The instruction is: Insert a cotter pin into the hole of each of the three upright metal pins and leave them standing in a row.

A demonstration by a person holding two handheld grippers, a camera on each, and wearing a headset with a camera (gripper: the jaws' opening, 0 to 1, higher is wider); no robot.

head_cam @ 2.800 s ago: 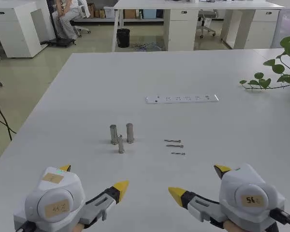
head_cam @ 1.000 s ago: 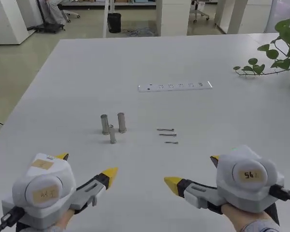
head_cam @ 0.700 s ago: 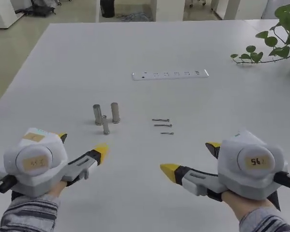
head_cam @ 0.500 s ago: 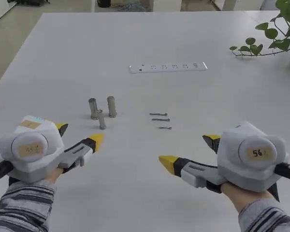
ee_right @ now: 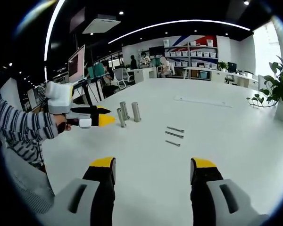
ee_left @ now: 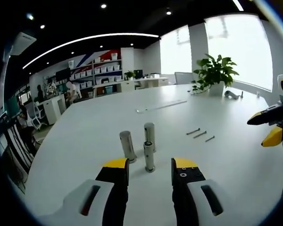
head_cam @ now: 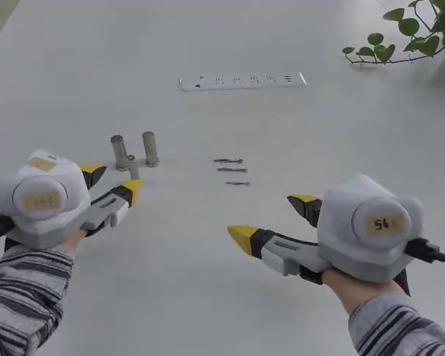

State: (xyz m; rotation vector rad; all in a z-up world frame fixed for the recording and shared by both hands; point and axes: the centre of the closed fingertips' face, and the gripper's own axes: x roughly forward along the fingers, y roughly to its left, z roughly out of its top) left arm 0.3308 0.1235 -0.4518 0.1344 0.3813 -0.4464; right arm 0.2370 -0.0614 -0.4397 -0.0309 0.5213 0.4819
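Note:
Three short upright metal pins (head_cam: 133, 166) stand in a tight cluster on the white table, left of centre. Three small cotter pins (head_cam: 232, 170) lie side by side to their right. My left gripper (head_cam: 113, 178) is open, its yellow tips just short of the nearest pin. In the left gripper view that pin (ee_left: 149, 156) stands just beyond the gap of my open left gripper (ee_left: 150, 165). My right gripper (head_cam: 272, 219) is open and empty, nearer me than the cotter pins. In the right gripper view the cotter pins (ee_right: 173, 134) lie ahead of the right gripper (ee_right: 153, 163), with the metal pins (ee_right: 124, 111) further left.
A white power strip (head_cam: 241, 81) lies across the table beyond the parts. Leaves of a potted plant (head_cam: 408, 30) reach in at the far right. The table (head_cam: 208, 297) is bare around both grippers. Desks, shelves and people are far behind in the room.
The left gripper has moved forward and now sits close to the metal pins. The right gripper has edged forward too. The head camera has tilted down and closer.

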